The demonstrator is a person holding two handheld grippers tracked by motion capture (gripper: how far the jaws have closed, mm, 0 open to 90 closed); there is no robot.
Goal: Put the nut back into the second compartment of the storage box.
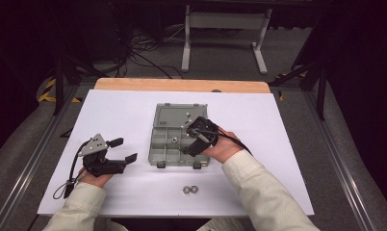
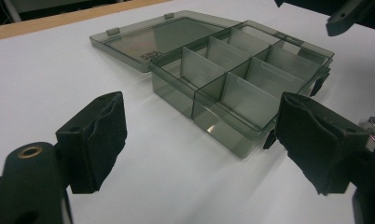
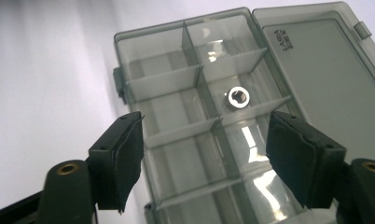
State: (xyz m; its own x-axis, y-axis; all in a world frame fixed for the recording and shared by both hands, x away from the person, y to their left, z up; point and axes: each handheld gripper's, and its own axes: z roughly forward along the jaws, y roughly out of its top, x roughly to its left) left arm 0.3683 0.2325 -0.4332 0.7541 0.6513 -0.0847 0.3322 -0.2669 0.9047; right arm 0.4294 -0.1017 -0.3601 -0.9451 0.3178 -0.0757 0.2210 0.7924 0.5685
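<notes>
Above the smoky grey translucent plastic compartment box (image 3: 199, 126), right gripper (image 3: 204, 158) with black padded jaws spread wide and nothing between them. Beyond and between those jaws, one small shiny hexagonal metal nut (image 3: 237, 98) lying flat in a middle compartment on the side next to the hinge, apart from the pads. Next to that, the flat hinged lid (image 3: 316, 74), folded fully open on the white table (image 3: 45, 70). Long axis of the box running along the line of sight of the right gripper view, thin upright dividers cutting it into two rows of cells, walls glossy with light reflections. In the high view, right gripper (image 1: 197, 137) directly over the box (image 1: 165, 149), so clearly the nearer one to it. Left gripper (image 2: 199, 140) also open wide and empty, its soft, slightly wrinkled pads framing the near corner of the box (image 2: 232, 93), well to the left in the high view (image 1: 119, 153). Two more loose metal nuts (image 1: 189, 189) side by side, touching, on the table in front of the box, between the two hands and towards the person; probably the coming pick, lying below and behind the right jaws, roughly equally near to both hands. Smooth matte table surface, wooden edge at the far side.
</notes>
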